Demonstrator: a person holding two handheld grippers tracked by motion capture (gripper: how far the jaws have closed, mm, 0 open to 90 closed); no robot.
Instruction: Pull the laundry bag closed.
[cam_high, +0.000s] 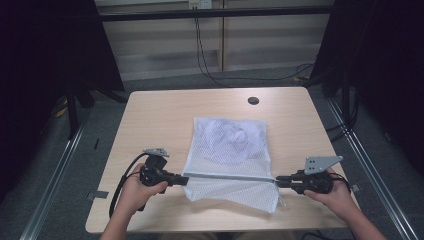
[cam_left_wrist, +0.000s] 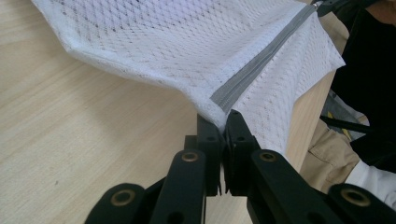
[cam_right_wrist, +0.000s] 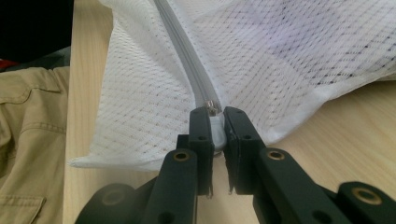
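Left hand (cam_high: 134, 192): nearest the high camera, entering from 6 o'clock at the table's near left; it grips the left gripper's black body, with a dark cable looping off toward 7 o'clock.
Left gripper (cam_high: 184, 179): lies level and points toward 3 o'clock; a grey three-cornered plate rides on top. In the left gripper view its jaws are pressed together on the mesh bag's corner, right where the zipper ends.
Mesh bag (cam_high: 230, 150): white netting, lying at the middle of the table with its far end toward 12 o'clock; a pale crumpled item shows through the netting in the far half. The near edge is raised off the table between the two grippers.
Zipper (cam_high: 227, 176): a grey band stretched straight from 9 o'clock to 3 o'clock across the bag's near part, running from one gripper to the other.
Zipper slider (cam_right_wrist: 211, 106): small and metallic, in the right gripper view touching the jaw tips at the end of the band.
Right gripper (cam_high: 277, 181): points toward 9 o'clock, facing the left gripper; its jaws are pinched on a white tab of the bag just behind the slider.
Right hand (cam_high: 332, 192): holds that gripper at the near right edge.
Table (cam_high: 165, 115): pale wood, with a dark round spot (cam_high: 253, 100) toward 12 o'clock.
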